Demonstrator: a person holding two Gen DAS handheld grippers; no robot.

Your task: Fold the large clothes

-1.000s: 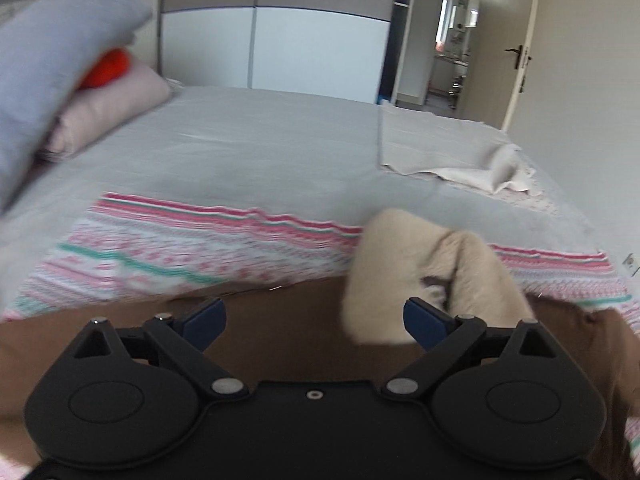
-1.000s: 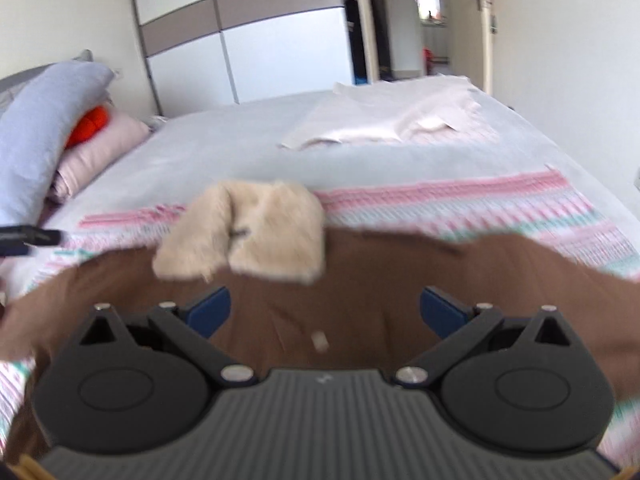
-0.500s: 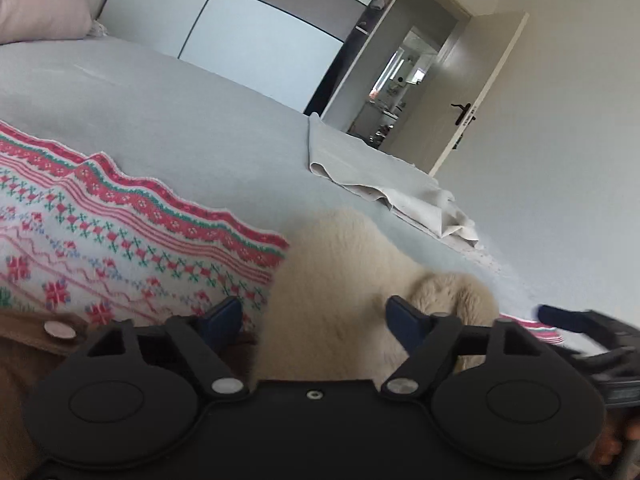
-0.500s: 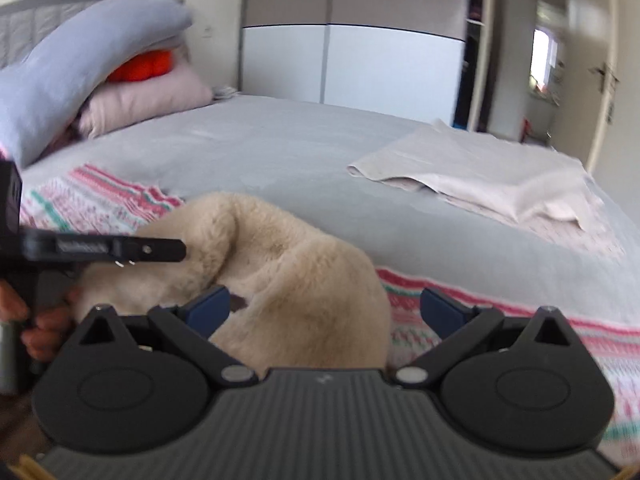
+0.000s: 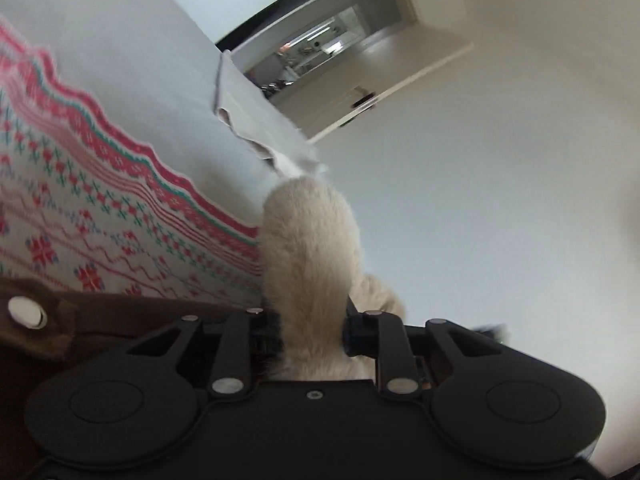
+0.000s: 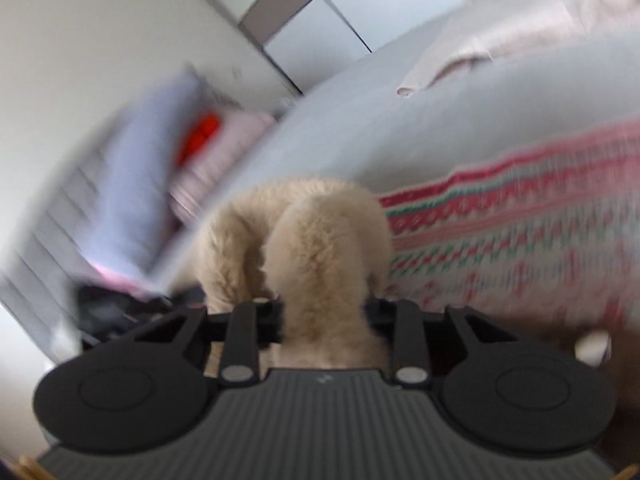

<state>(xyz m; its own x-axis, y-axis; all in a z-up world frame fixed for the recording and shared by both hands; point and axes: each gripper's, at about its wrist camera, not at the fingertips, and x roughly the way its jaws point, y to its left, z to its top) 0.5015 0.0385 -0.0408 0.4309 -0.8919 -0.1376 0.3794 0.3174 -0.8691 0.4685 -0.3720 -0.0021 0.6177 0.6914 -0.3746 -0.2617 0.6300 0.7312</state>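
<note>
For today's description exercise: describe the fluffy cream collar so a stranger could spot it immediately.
Start at the wide grey bed and find the red-and-green patterned knit blanket across it. At the blanket's edge, joined to a dark brown coat, lies the fluffy cream fur collar. It alone is pale and shaggy; everything around it is flat-woven.
</note>
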